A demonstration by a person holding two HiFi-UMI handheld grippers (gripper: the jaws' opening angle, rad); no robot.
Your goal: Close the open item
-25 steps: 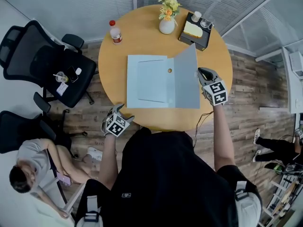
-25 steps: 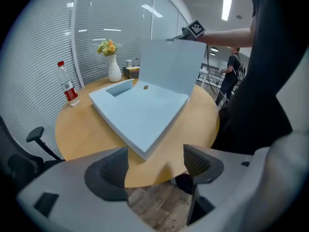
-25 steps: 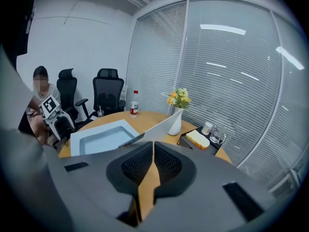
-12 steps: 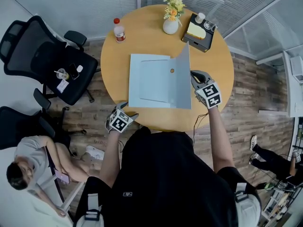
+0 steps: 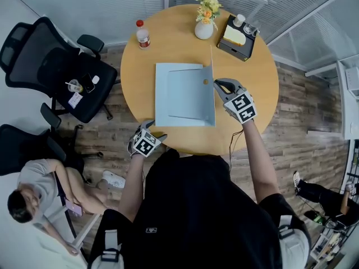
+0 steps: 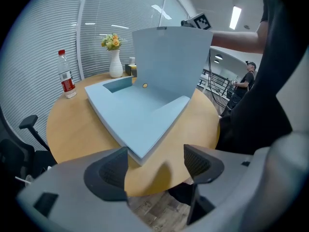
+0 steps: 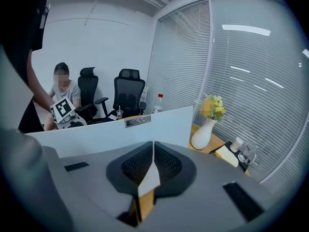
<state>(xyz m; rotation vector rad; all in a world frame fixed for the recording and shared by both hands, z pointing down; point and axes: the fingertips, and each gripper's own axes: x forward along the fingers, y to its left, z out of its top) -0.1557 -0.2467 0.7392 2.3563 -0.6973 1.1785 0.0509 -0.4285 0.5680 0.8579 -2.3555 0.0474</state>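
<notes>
Pinches upright flap (image 6: pixel 169 57) in right hand-held gripper (image 5: pixel 219 84), folder base (image 5: pixel 182 97) at 9 o'clock, hinge 12-to-6; holds left hand-held gripper (image 5: pixel 155 129) open.

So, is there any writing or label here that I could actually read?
None reads clearly.
Bottle, red label: too small to read.
Metal plate on the blue lid: blurred.
Shirt logo: too small to read.
</notes>
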